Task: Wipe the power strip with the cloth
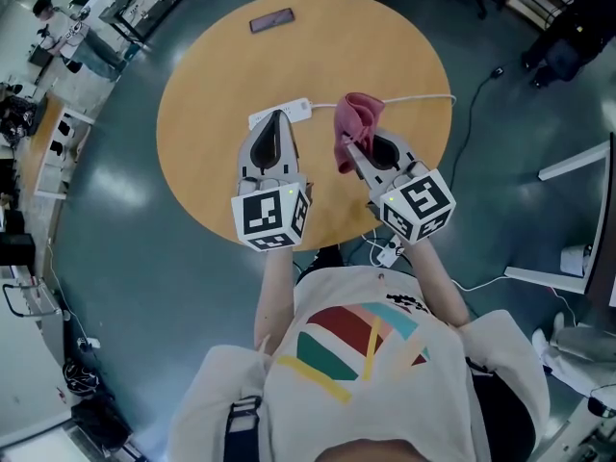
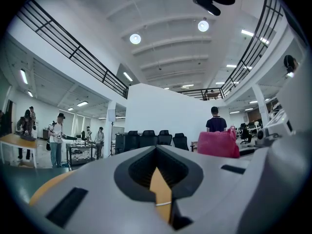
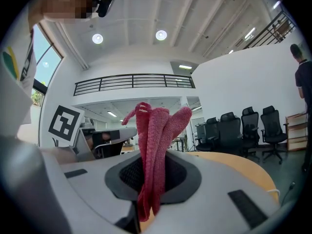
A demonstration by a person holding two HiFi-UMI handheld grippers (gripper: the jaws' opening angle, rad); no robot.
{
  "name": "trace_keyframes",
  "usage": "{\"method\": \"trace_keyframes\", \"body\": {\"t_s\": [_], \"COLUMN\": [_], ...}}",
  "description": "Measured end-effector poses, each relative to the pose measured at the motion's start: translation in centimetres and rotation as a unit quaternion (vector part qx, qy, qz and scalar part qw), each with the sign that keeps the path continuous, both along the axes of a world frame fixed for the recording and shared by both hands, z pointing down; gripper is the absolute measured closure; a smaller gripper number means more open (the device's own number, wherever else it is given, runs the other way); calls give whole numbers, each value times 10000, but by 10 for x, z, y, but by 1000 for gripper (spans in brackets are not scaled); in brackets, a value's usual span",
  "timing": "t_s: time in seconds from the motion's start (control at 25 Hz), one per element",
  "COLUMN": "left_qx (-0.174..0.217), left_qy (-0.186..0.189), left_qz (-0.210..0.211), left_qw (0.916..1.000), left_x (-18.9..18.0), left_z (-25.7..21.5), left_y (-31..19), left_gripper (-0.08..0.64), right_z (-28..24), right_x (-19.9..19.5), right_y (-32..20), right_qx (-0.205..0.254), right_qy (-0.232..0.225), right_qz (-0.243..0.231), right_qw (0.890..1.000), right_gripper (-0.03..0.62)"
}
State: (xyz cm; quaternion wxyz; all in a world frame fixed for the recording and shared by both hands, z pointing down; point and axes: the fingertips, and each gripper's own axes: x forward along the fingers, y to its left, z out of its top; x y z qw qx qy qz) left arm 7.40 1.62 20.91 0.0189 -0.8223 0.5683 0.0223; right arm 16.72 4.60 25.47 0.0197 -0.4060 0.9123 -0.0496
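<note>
I am looking down on a round wooden table (image 1: pixel 212 85) with both tongs reaching out over it. My left tongs (image 1: pixel 278 116) (image 2: pixel 157 152) are sitting fully closed with nothing between them; in the left gripper view only a thin sliver of the table top is showing through the slot. From the head view their tip is lying over the white power strip (image 1: pixel 298 110), which is resting flat on the table just past the middle, though I cannot tell whether they are touching it. My right tongs (image 1: pixel 348 152) (image 3: pixel 151 179) are clamping the pink cloth (image 1: pixel 358 118) (image 3: pixel 155 140), which is bunching up and standing out beyond the tip in loose folds. The cloth is hanging just to the right of the power strip's end, above the white cord (image 1: pixel 414 97) that is running off toward the table's right edge. A dark flat phone (image 1: pixel 271 19) is lying near the far edge, well apart from everything else.
</note>
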Motion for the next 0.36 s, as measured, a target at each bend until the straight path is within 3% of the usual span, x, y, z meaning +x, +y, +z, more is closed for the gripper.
{"method": "trace_keyframes", "body": {"t_s": [0.36], "left_qx": [-23], "left_qy": [-24], "left_qz": [-29], "left_qw": [10000], "left_x": [-2], "left_z": [0], "left_y": [0], "left_gripper": [520], "right_z": [2], "right_x": [-1], "right_y": [1], "right_qx": [-11], "right_qy": [63], "right_qz": [-10], "right_qw": [10000], "right_gripper": [554]}}
